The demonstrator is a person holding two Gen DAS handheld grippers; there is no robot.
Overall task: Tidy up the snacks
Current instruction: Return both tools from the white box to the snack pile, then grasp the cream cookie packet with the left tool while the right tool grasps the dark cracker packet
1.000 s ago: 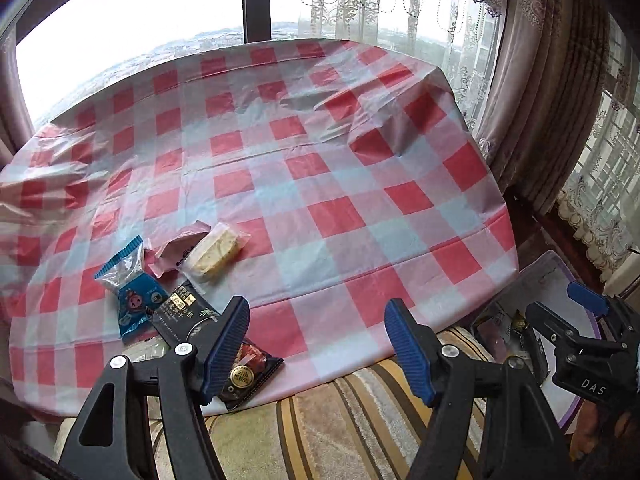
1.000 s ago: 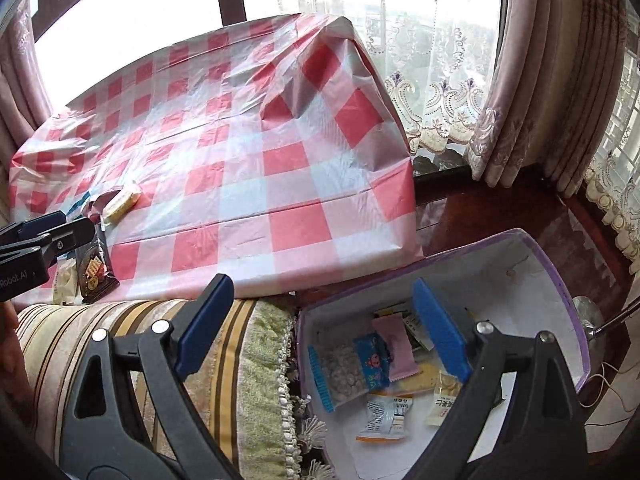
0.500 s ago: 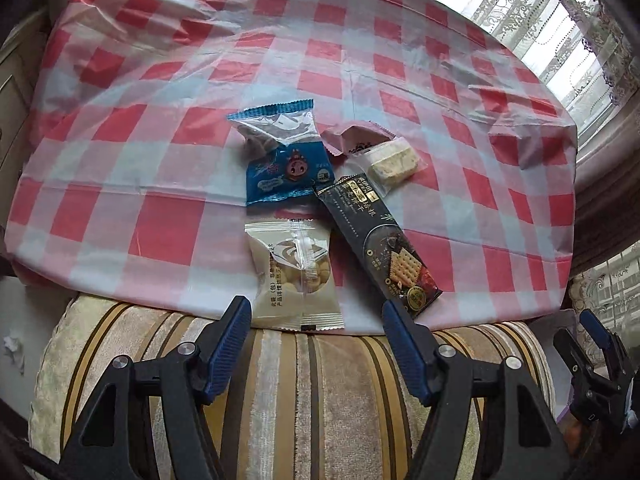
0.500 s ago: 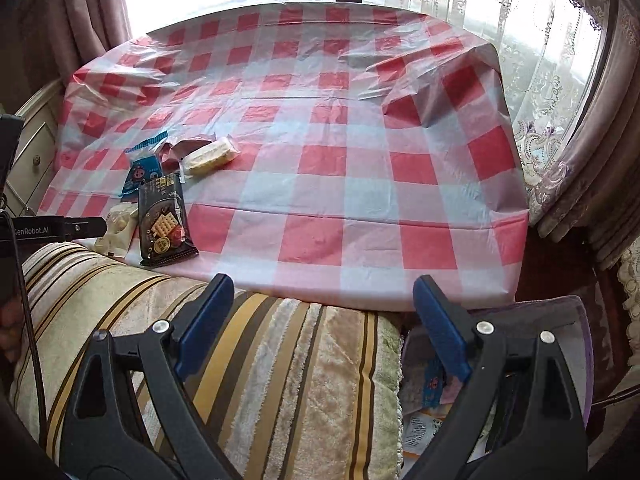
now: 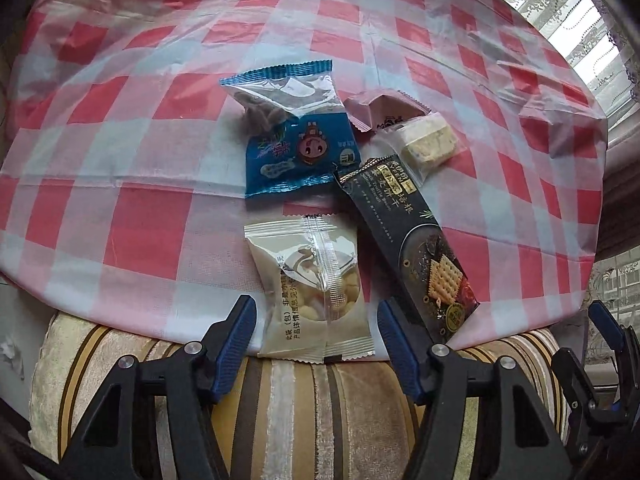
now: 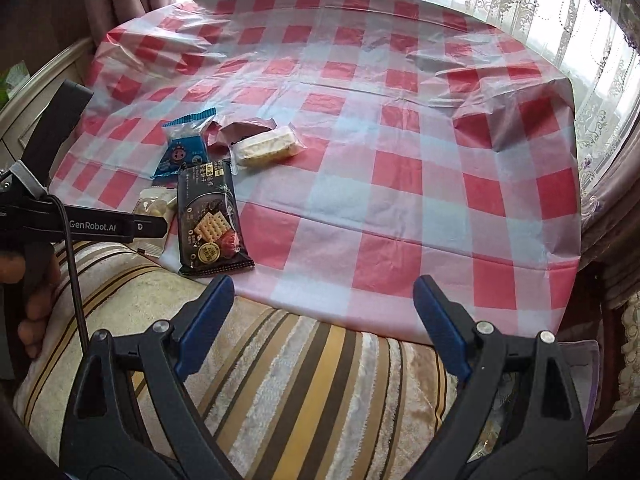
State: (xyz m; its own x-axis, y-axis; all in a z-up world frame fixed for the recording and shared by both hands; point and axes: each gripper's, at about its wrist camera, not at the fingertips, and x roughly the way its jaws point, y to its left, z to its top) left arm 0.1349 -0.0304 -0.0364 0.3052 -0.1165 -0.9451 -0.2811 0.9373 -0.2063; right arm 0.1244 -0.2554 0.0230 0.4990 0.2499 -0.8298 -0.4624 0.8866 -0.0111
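Note:
Several snacks lie near the front edge of a red-checked tablecloth (image 5: 132, 208). A cream packet (image 5: 312, 284) lies nearest, its lower end between the open jaws of my left gripper (image 5: 316, 332). Beside it lie a black cracker packet (image 5: 412, 240), a blue packet (image 5: 296, 140), a pink wrapper (image 5: 380, 112) and a clear-wrapped cake (image 5: 428, 144). In the right wrist view the black packet (image 6: 210, 216), blue packet (image 6: 184, 148) and cake (image 6: 266, 146) lie at left. My right gripper (image 6: 320, 320) is open and empty over the striped cushion (image 6: 304, 380).
The striped cushion (image 5: 320, 408) runs along the table's front edge. Lace curtains (image 6: 592, 40) hang at the right. A purple-rimmed box (image 6: 584, 364) is partly visible at the lower right, behind the right finger. The left gripper's body (image 6: 80, 224) shows at left.
My left gripper has moved closer to the snacks, and the cream packet now lies between its fingers. My right gripper has swung left, away from the box and toward the table.

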